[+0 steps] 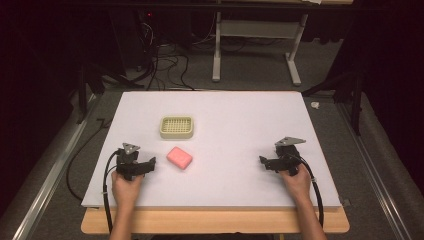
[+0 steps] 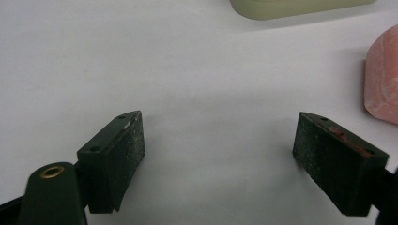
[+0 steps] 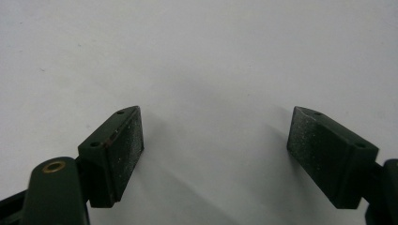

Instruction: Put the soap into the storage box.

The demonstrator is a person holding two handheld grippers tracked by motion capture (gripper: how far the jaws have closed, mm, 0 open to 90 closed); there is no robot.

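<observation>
A pink bar of soap [image 1: 179,157] lies on the white board [image 1: 225,115], left of centre. Behind it stands a cream soap dish [image 1: 177,126] with a grid top. My left gripper [image 1: 145,165] rests on the board just left of the soap, open, with nothing between its jaws. In the left gripper view the soap [image 2: 382,75] sits at the right edge, beyond the right jaw, and the dish [image 2: 291,7] shows at the top. My right gripper [image 1: 267,162] is at the board's right side, open and holding nothing; its gap [image 3: 216,136] spans bare board.
The white board lies on a wooden table [image 1: 215,222] whose front edge shows below my hands. Black cables [image 1: 160,65] and a white table frame [image 1: 255,55] stand on the grey floor beyond. Metal rails [image 1: 45,185] run along both sides.
</observation>
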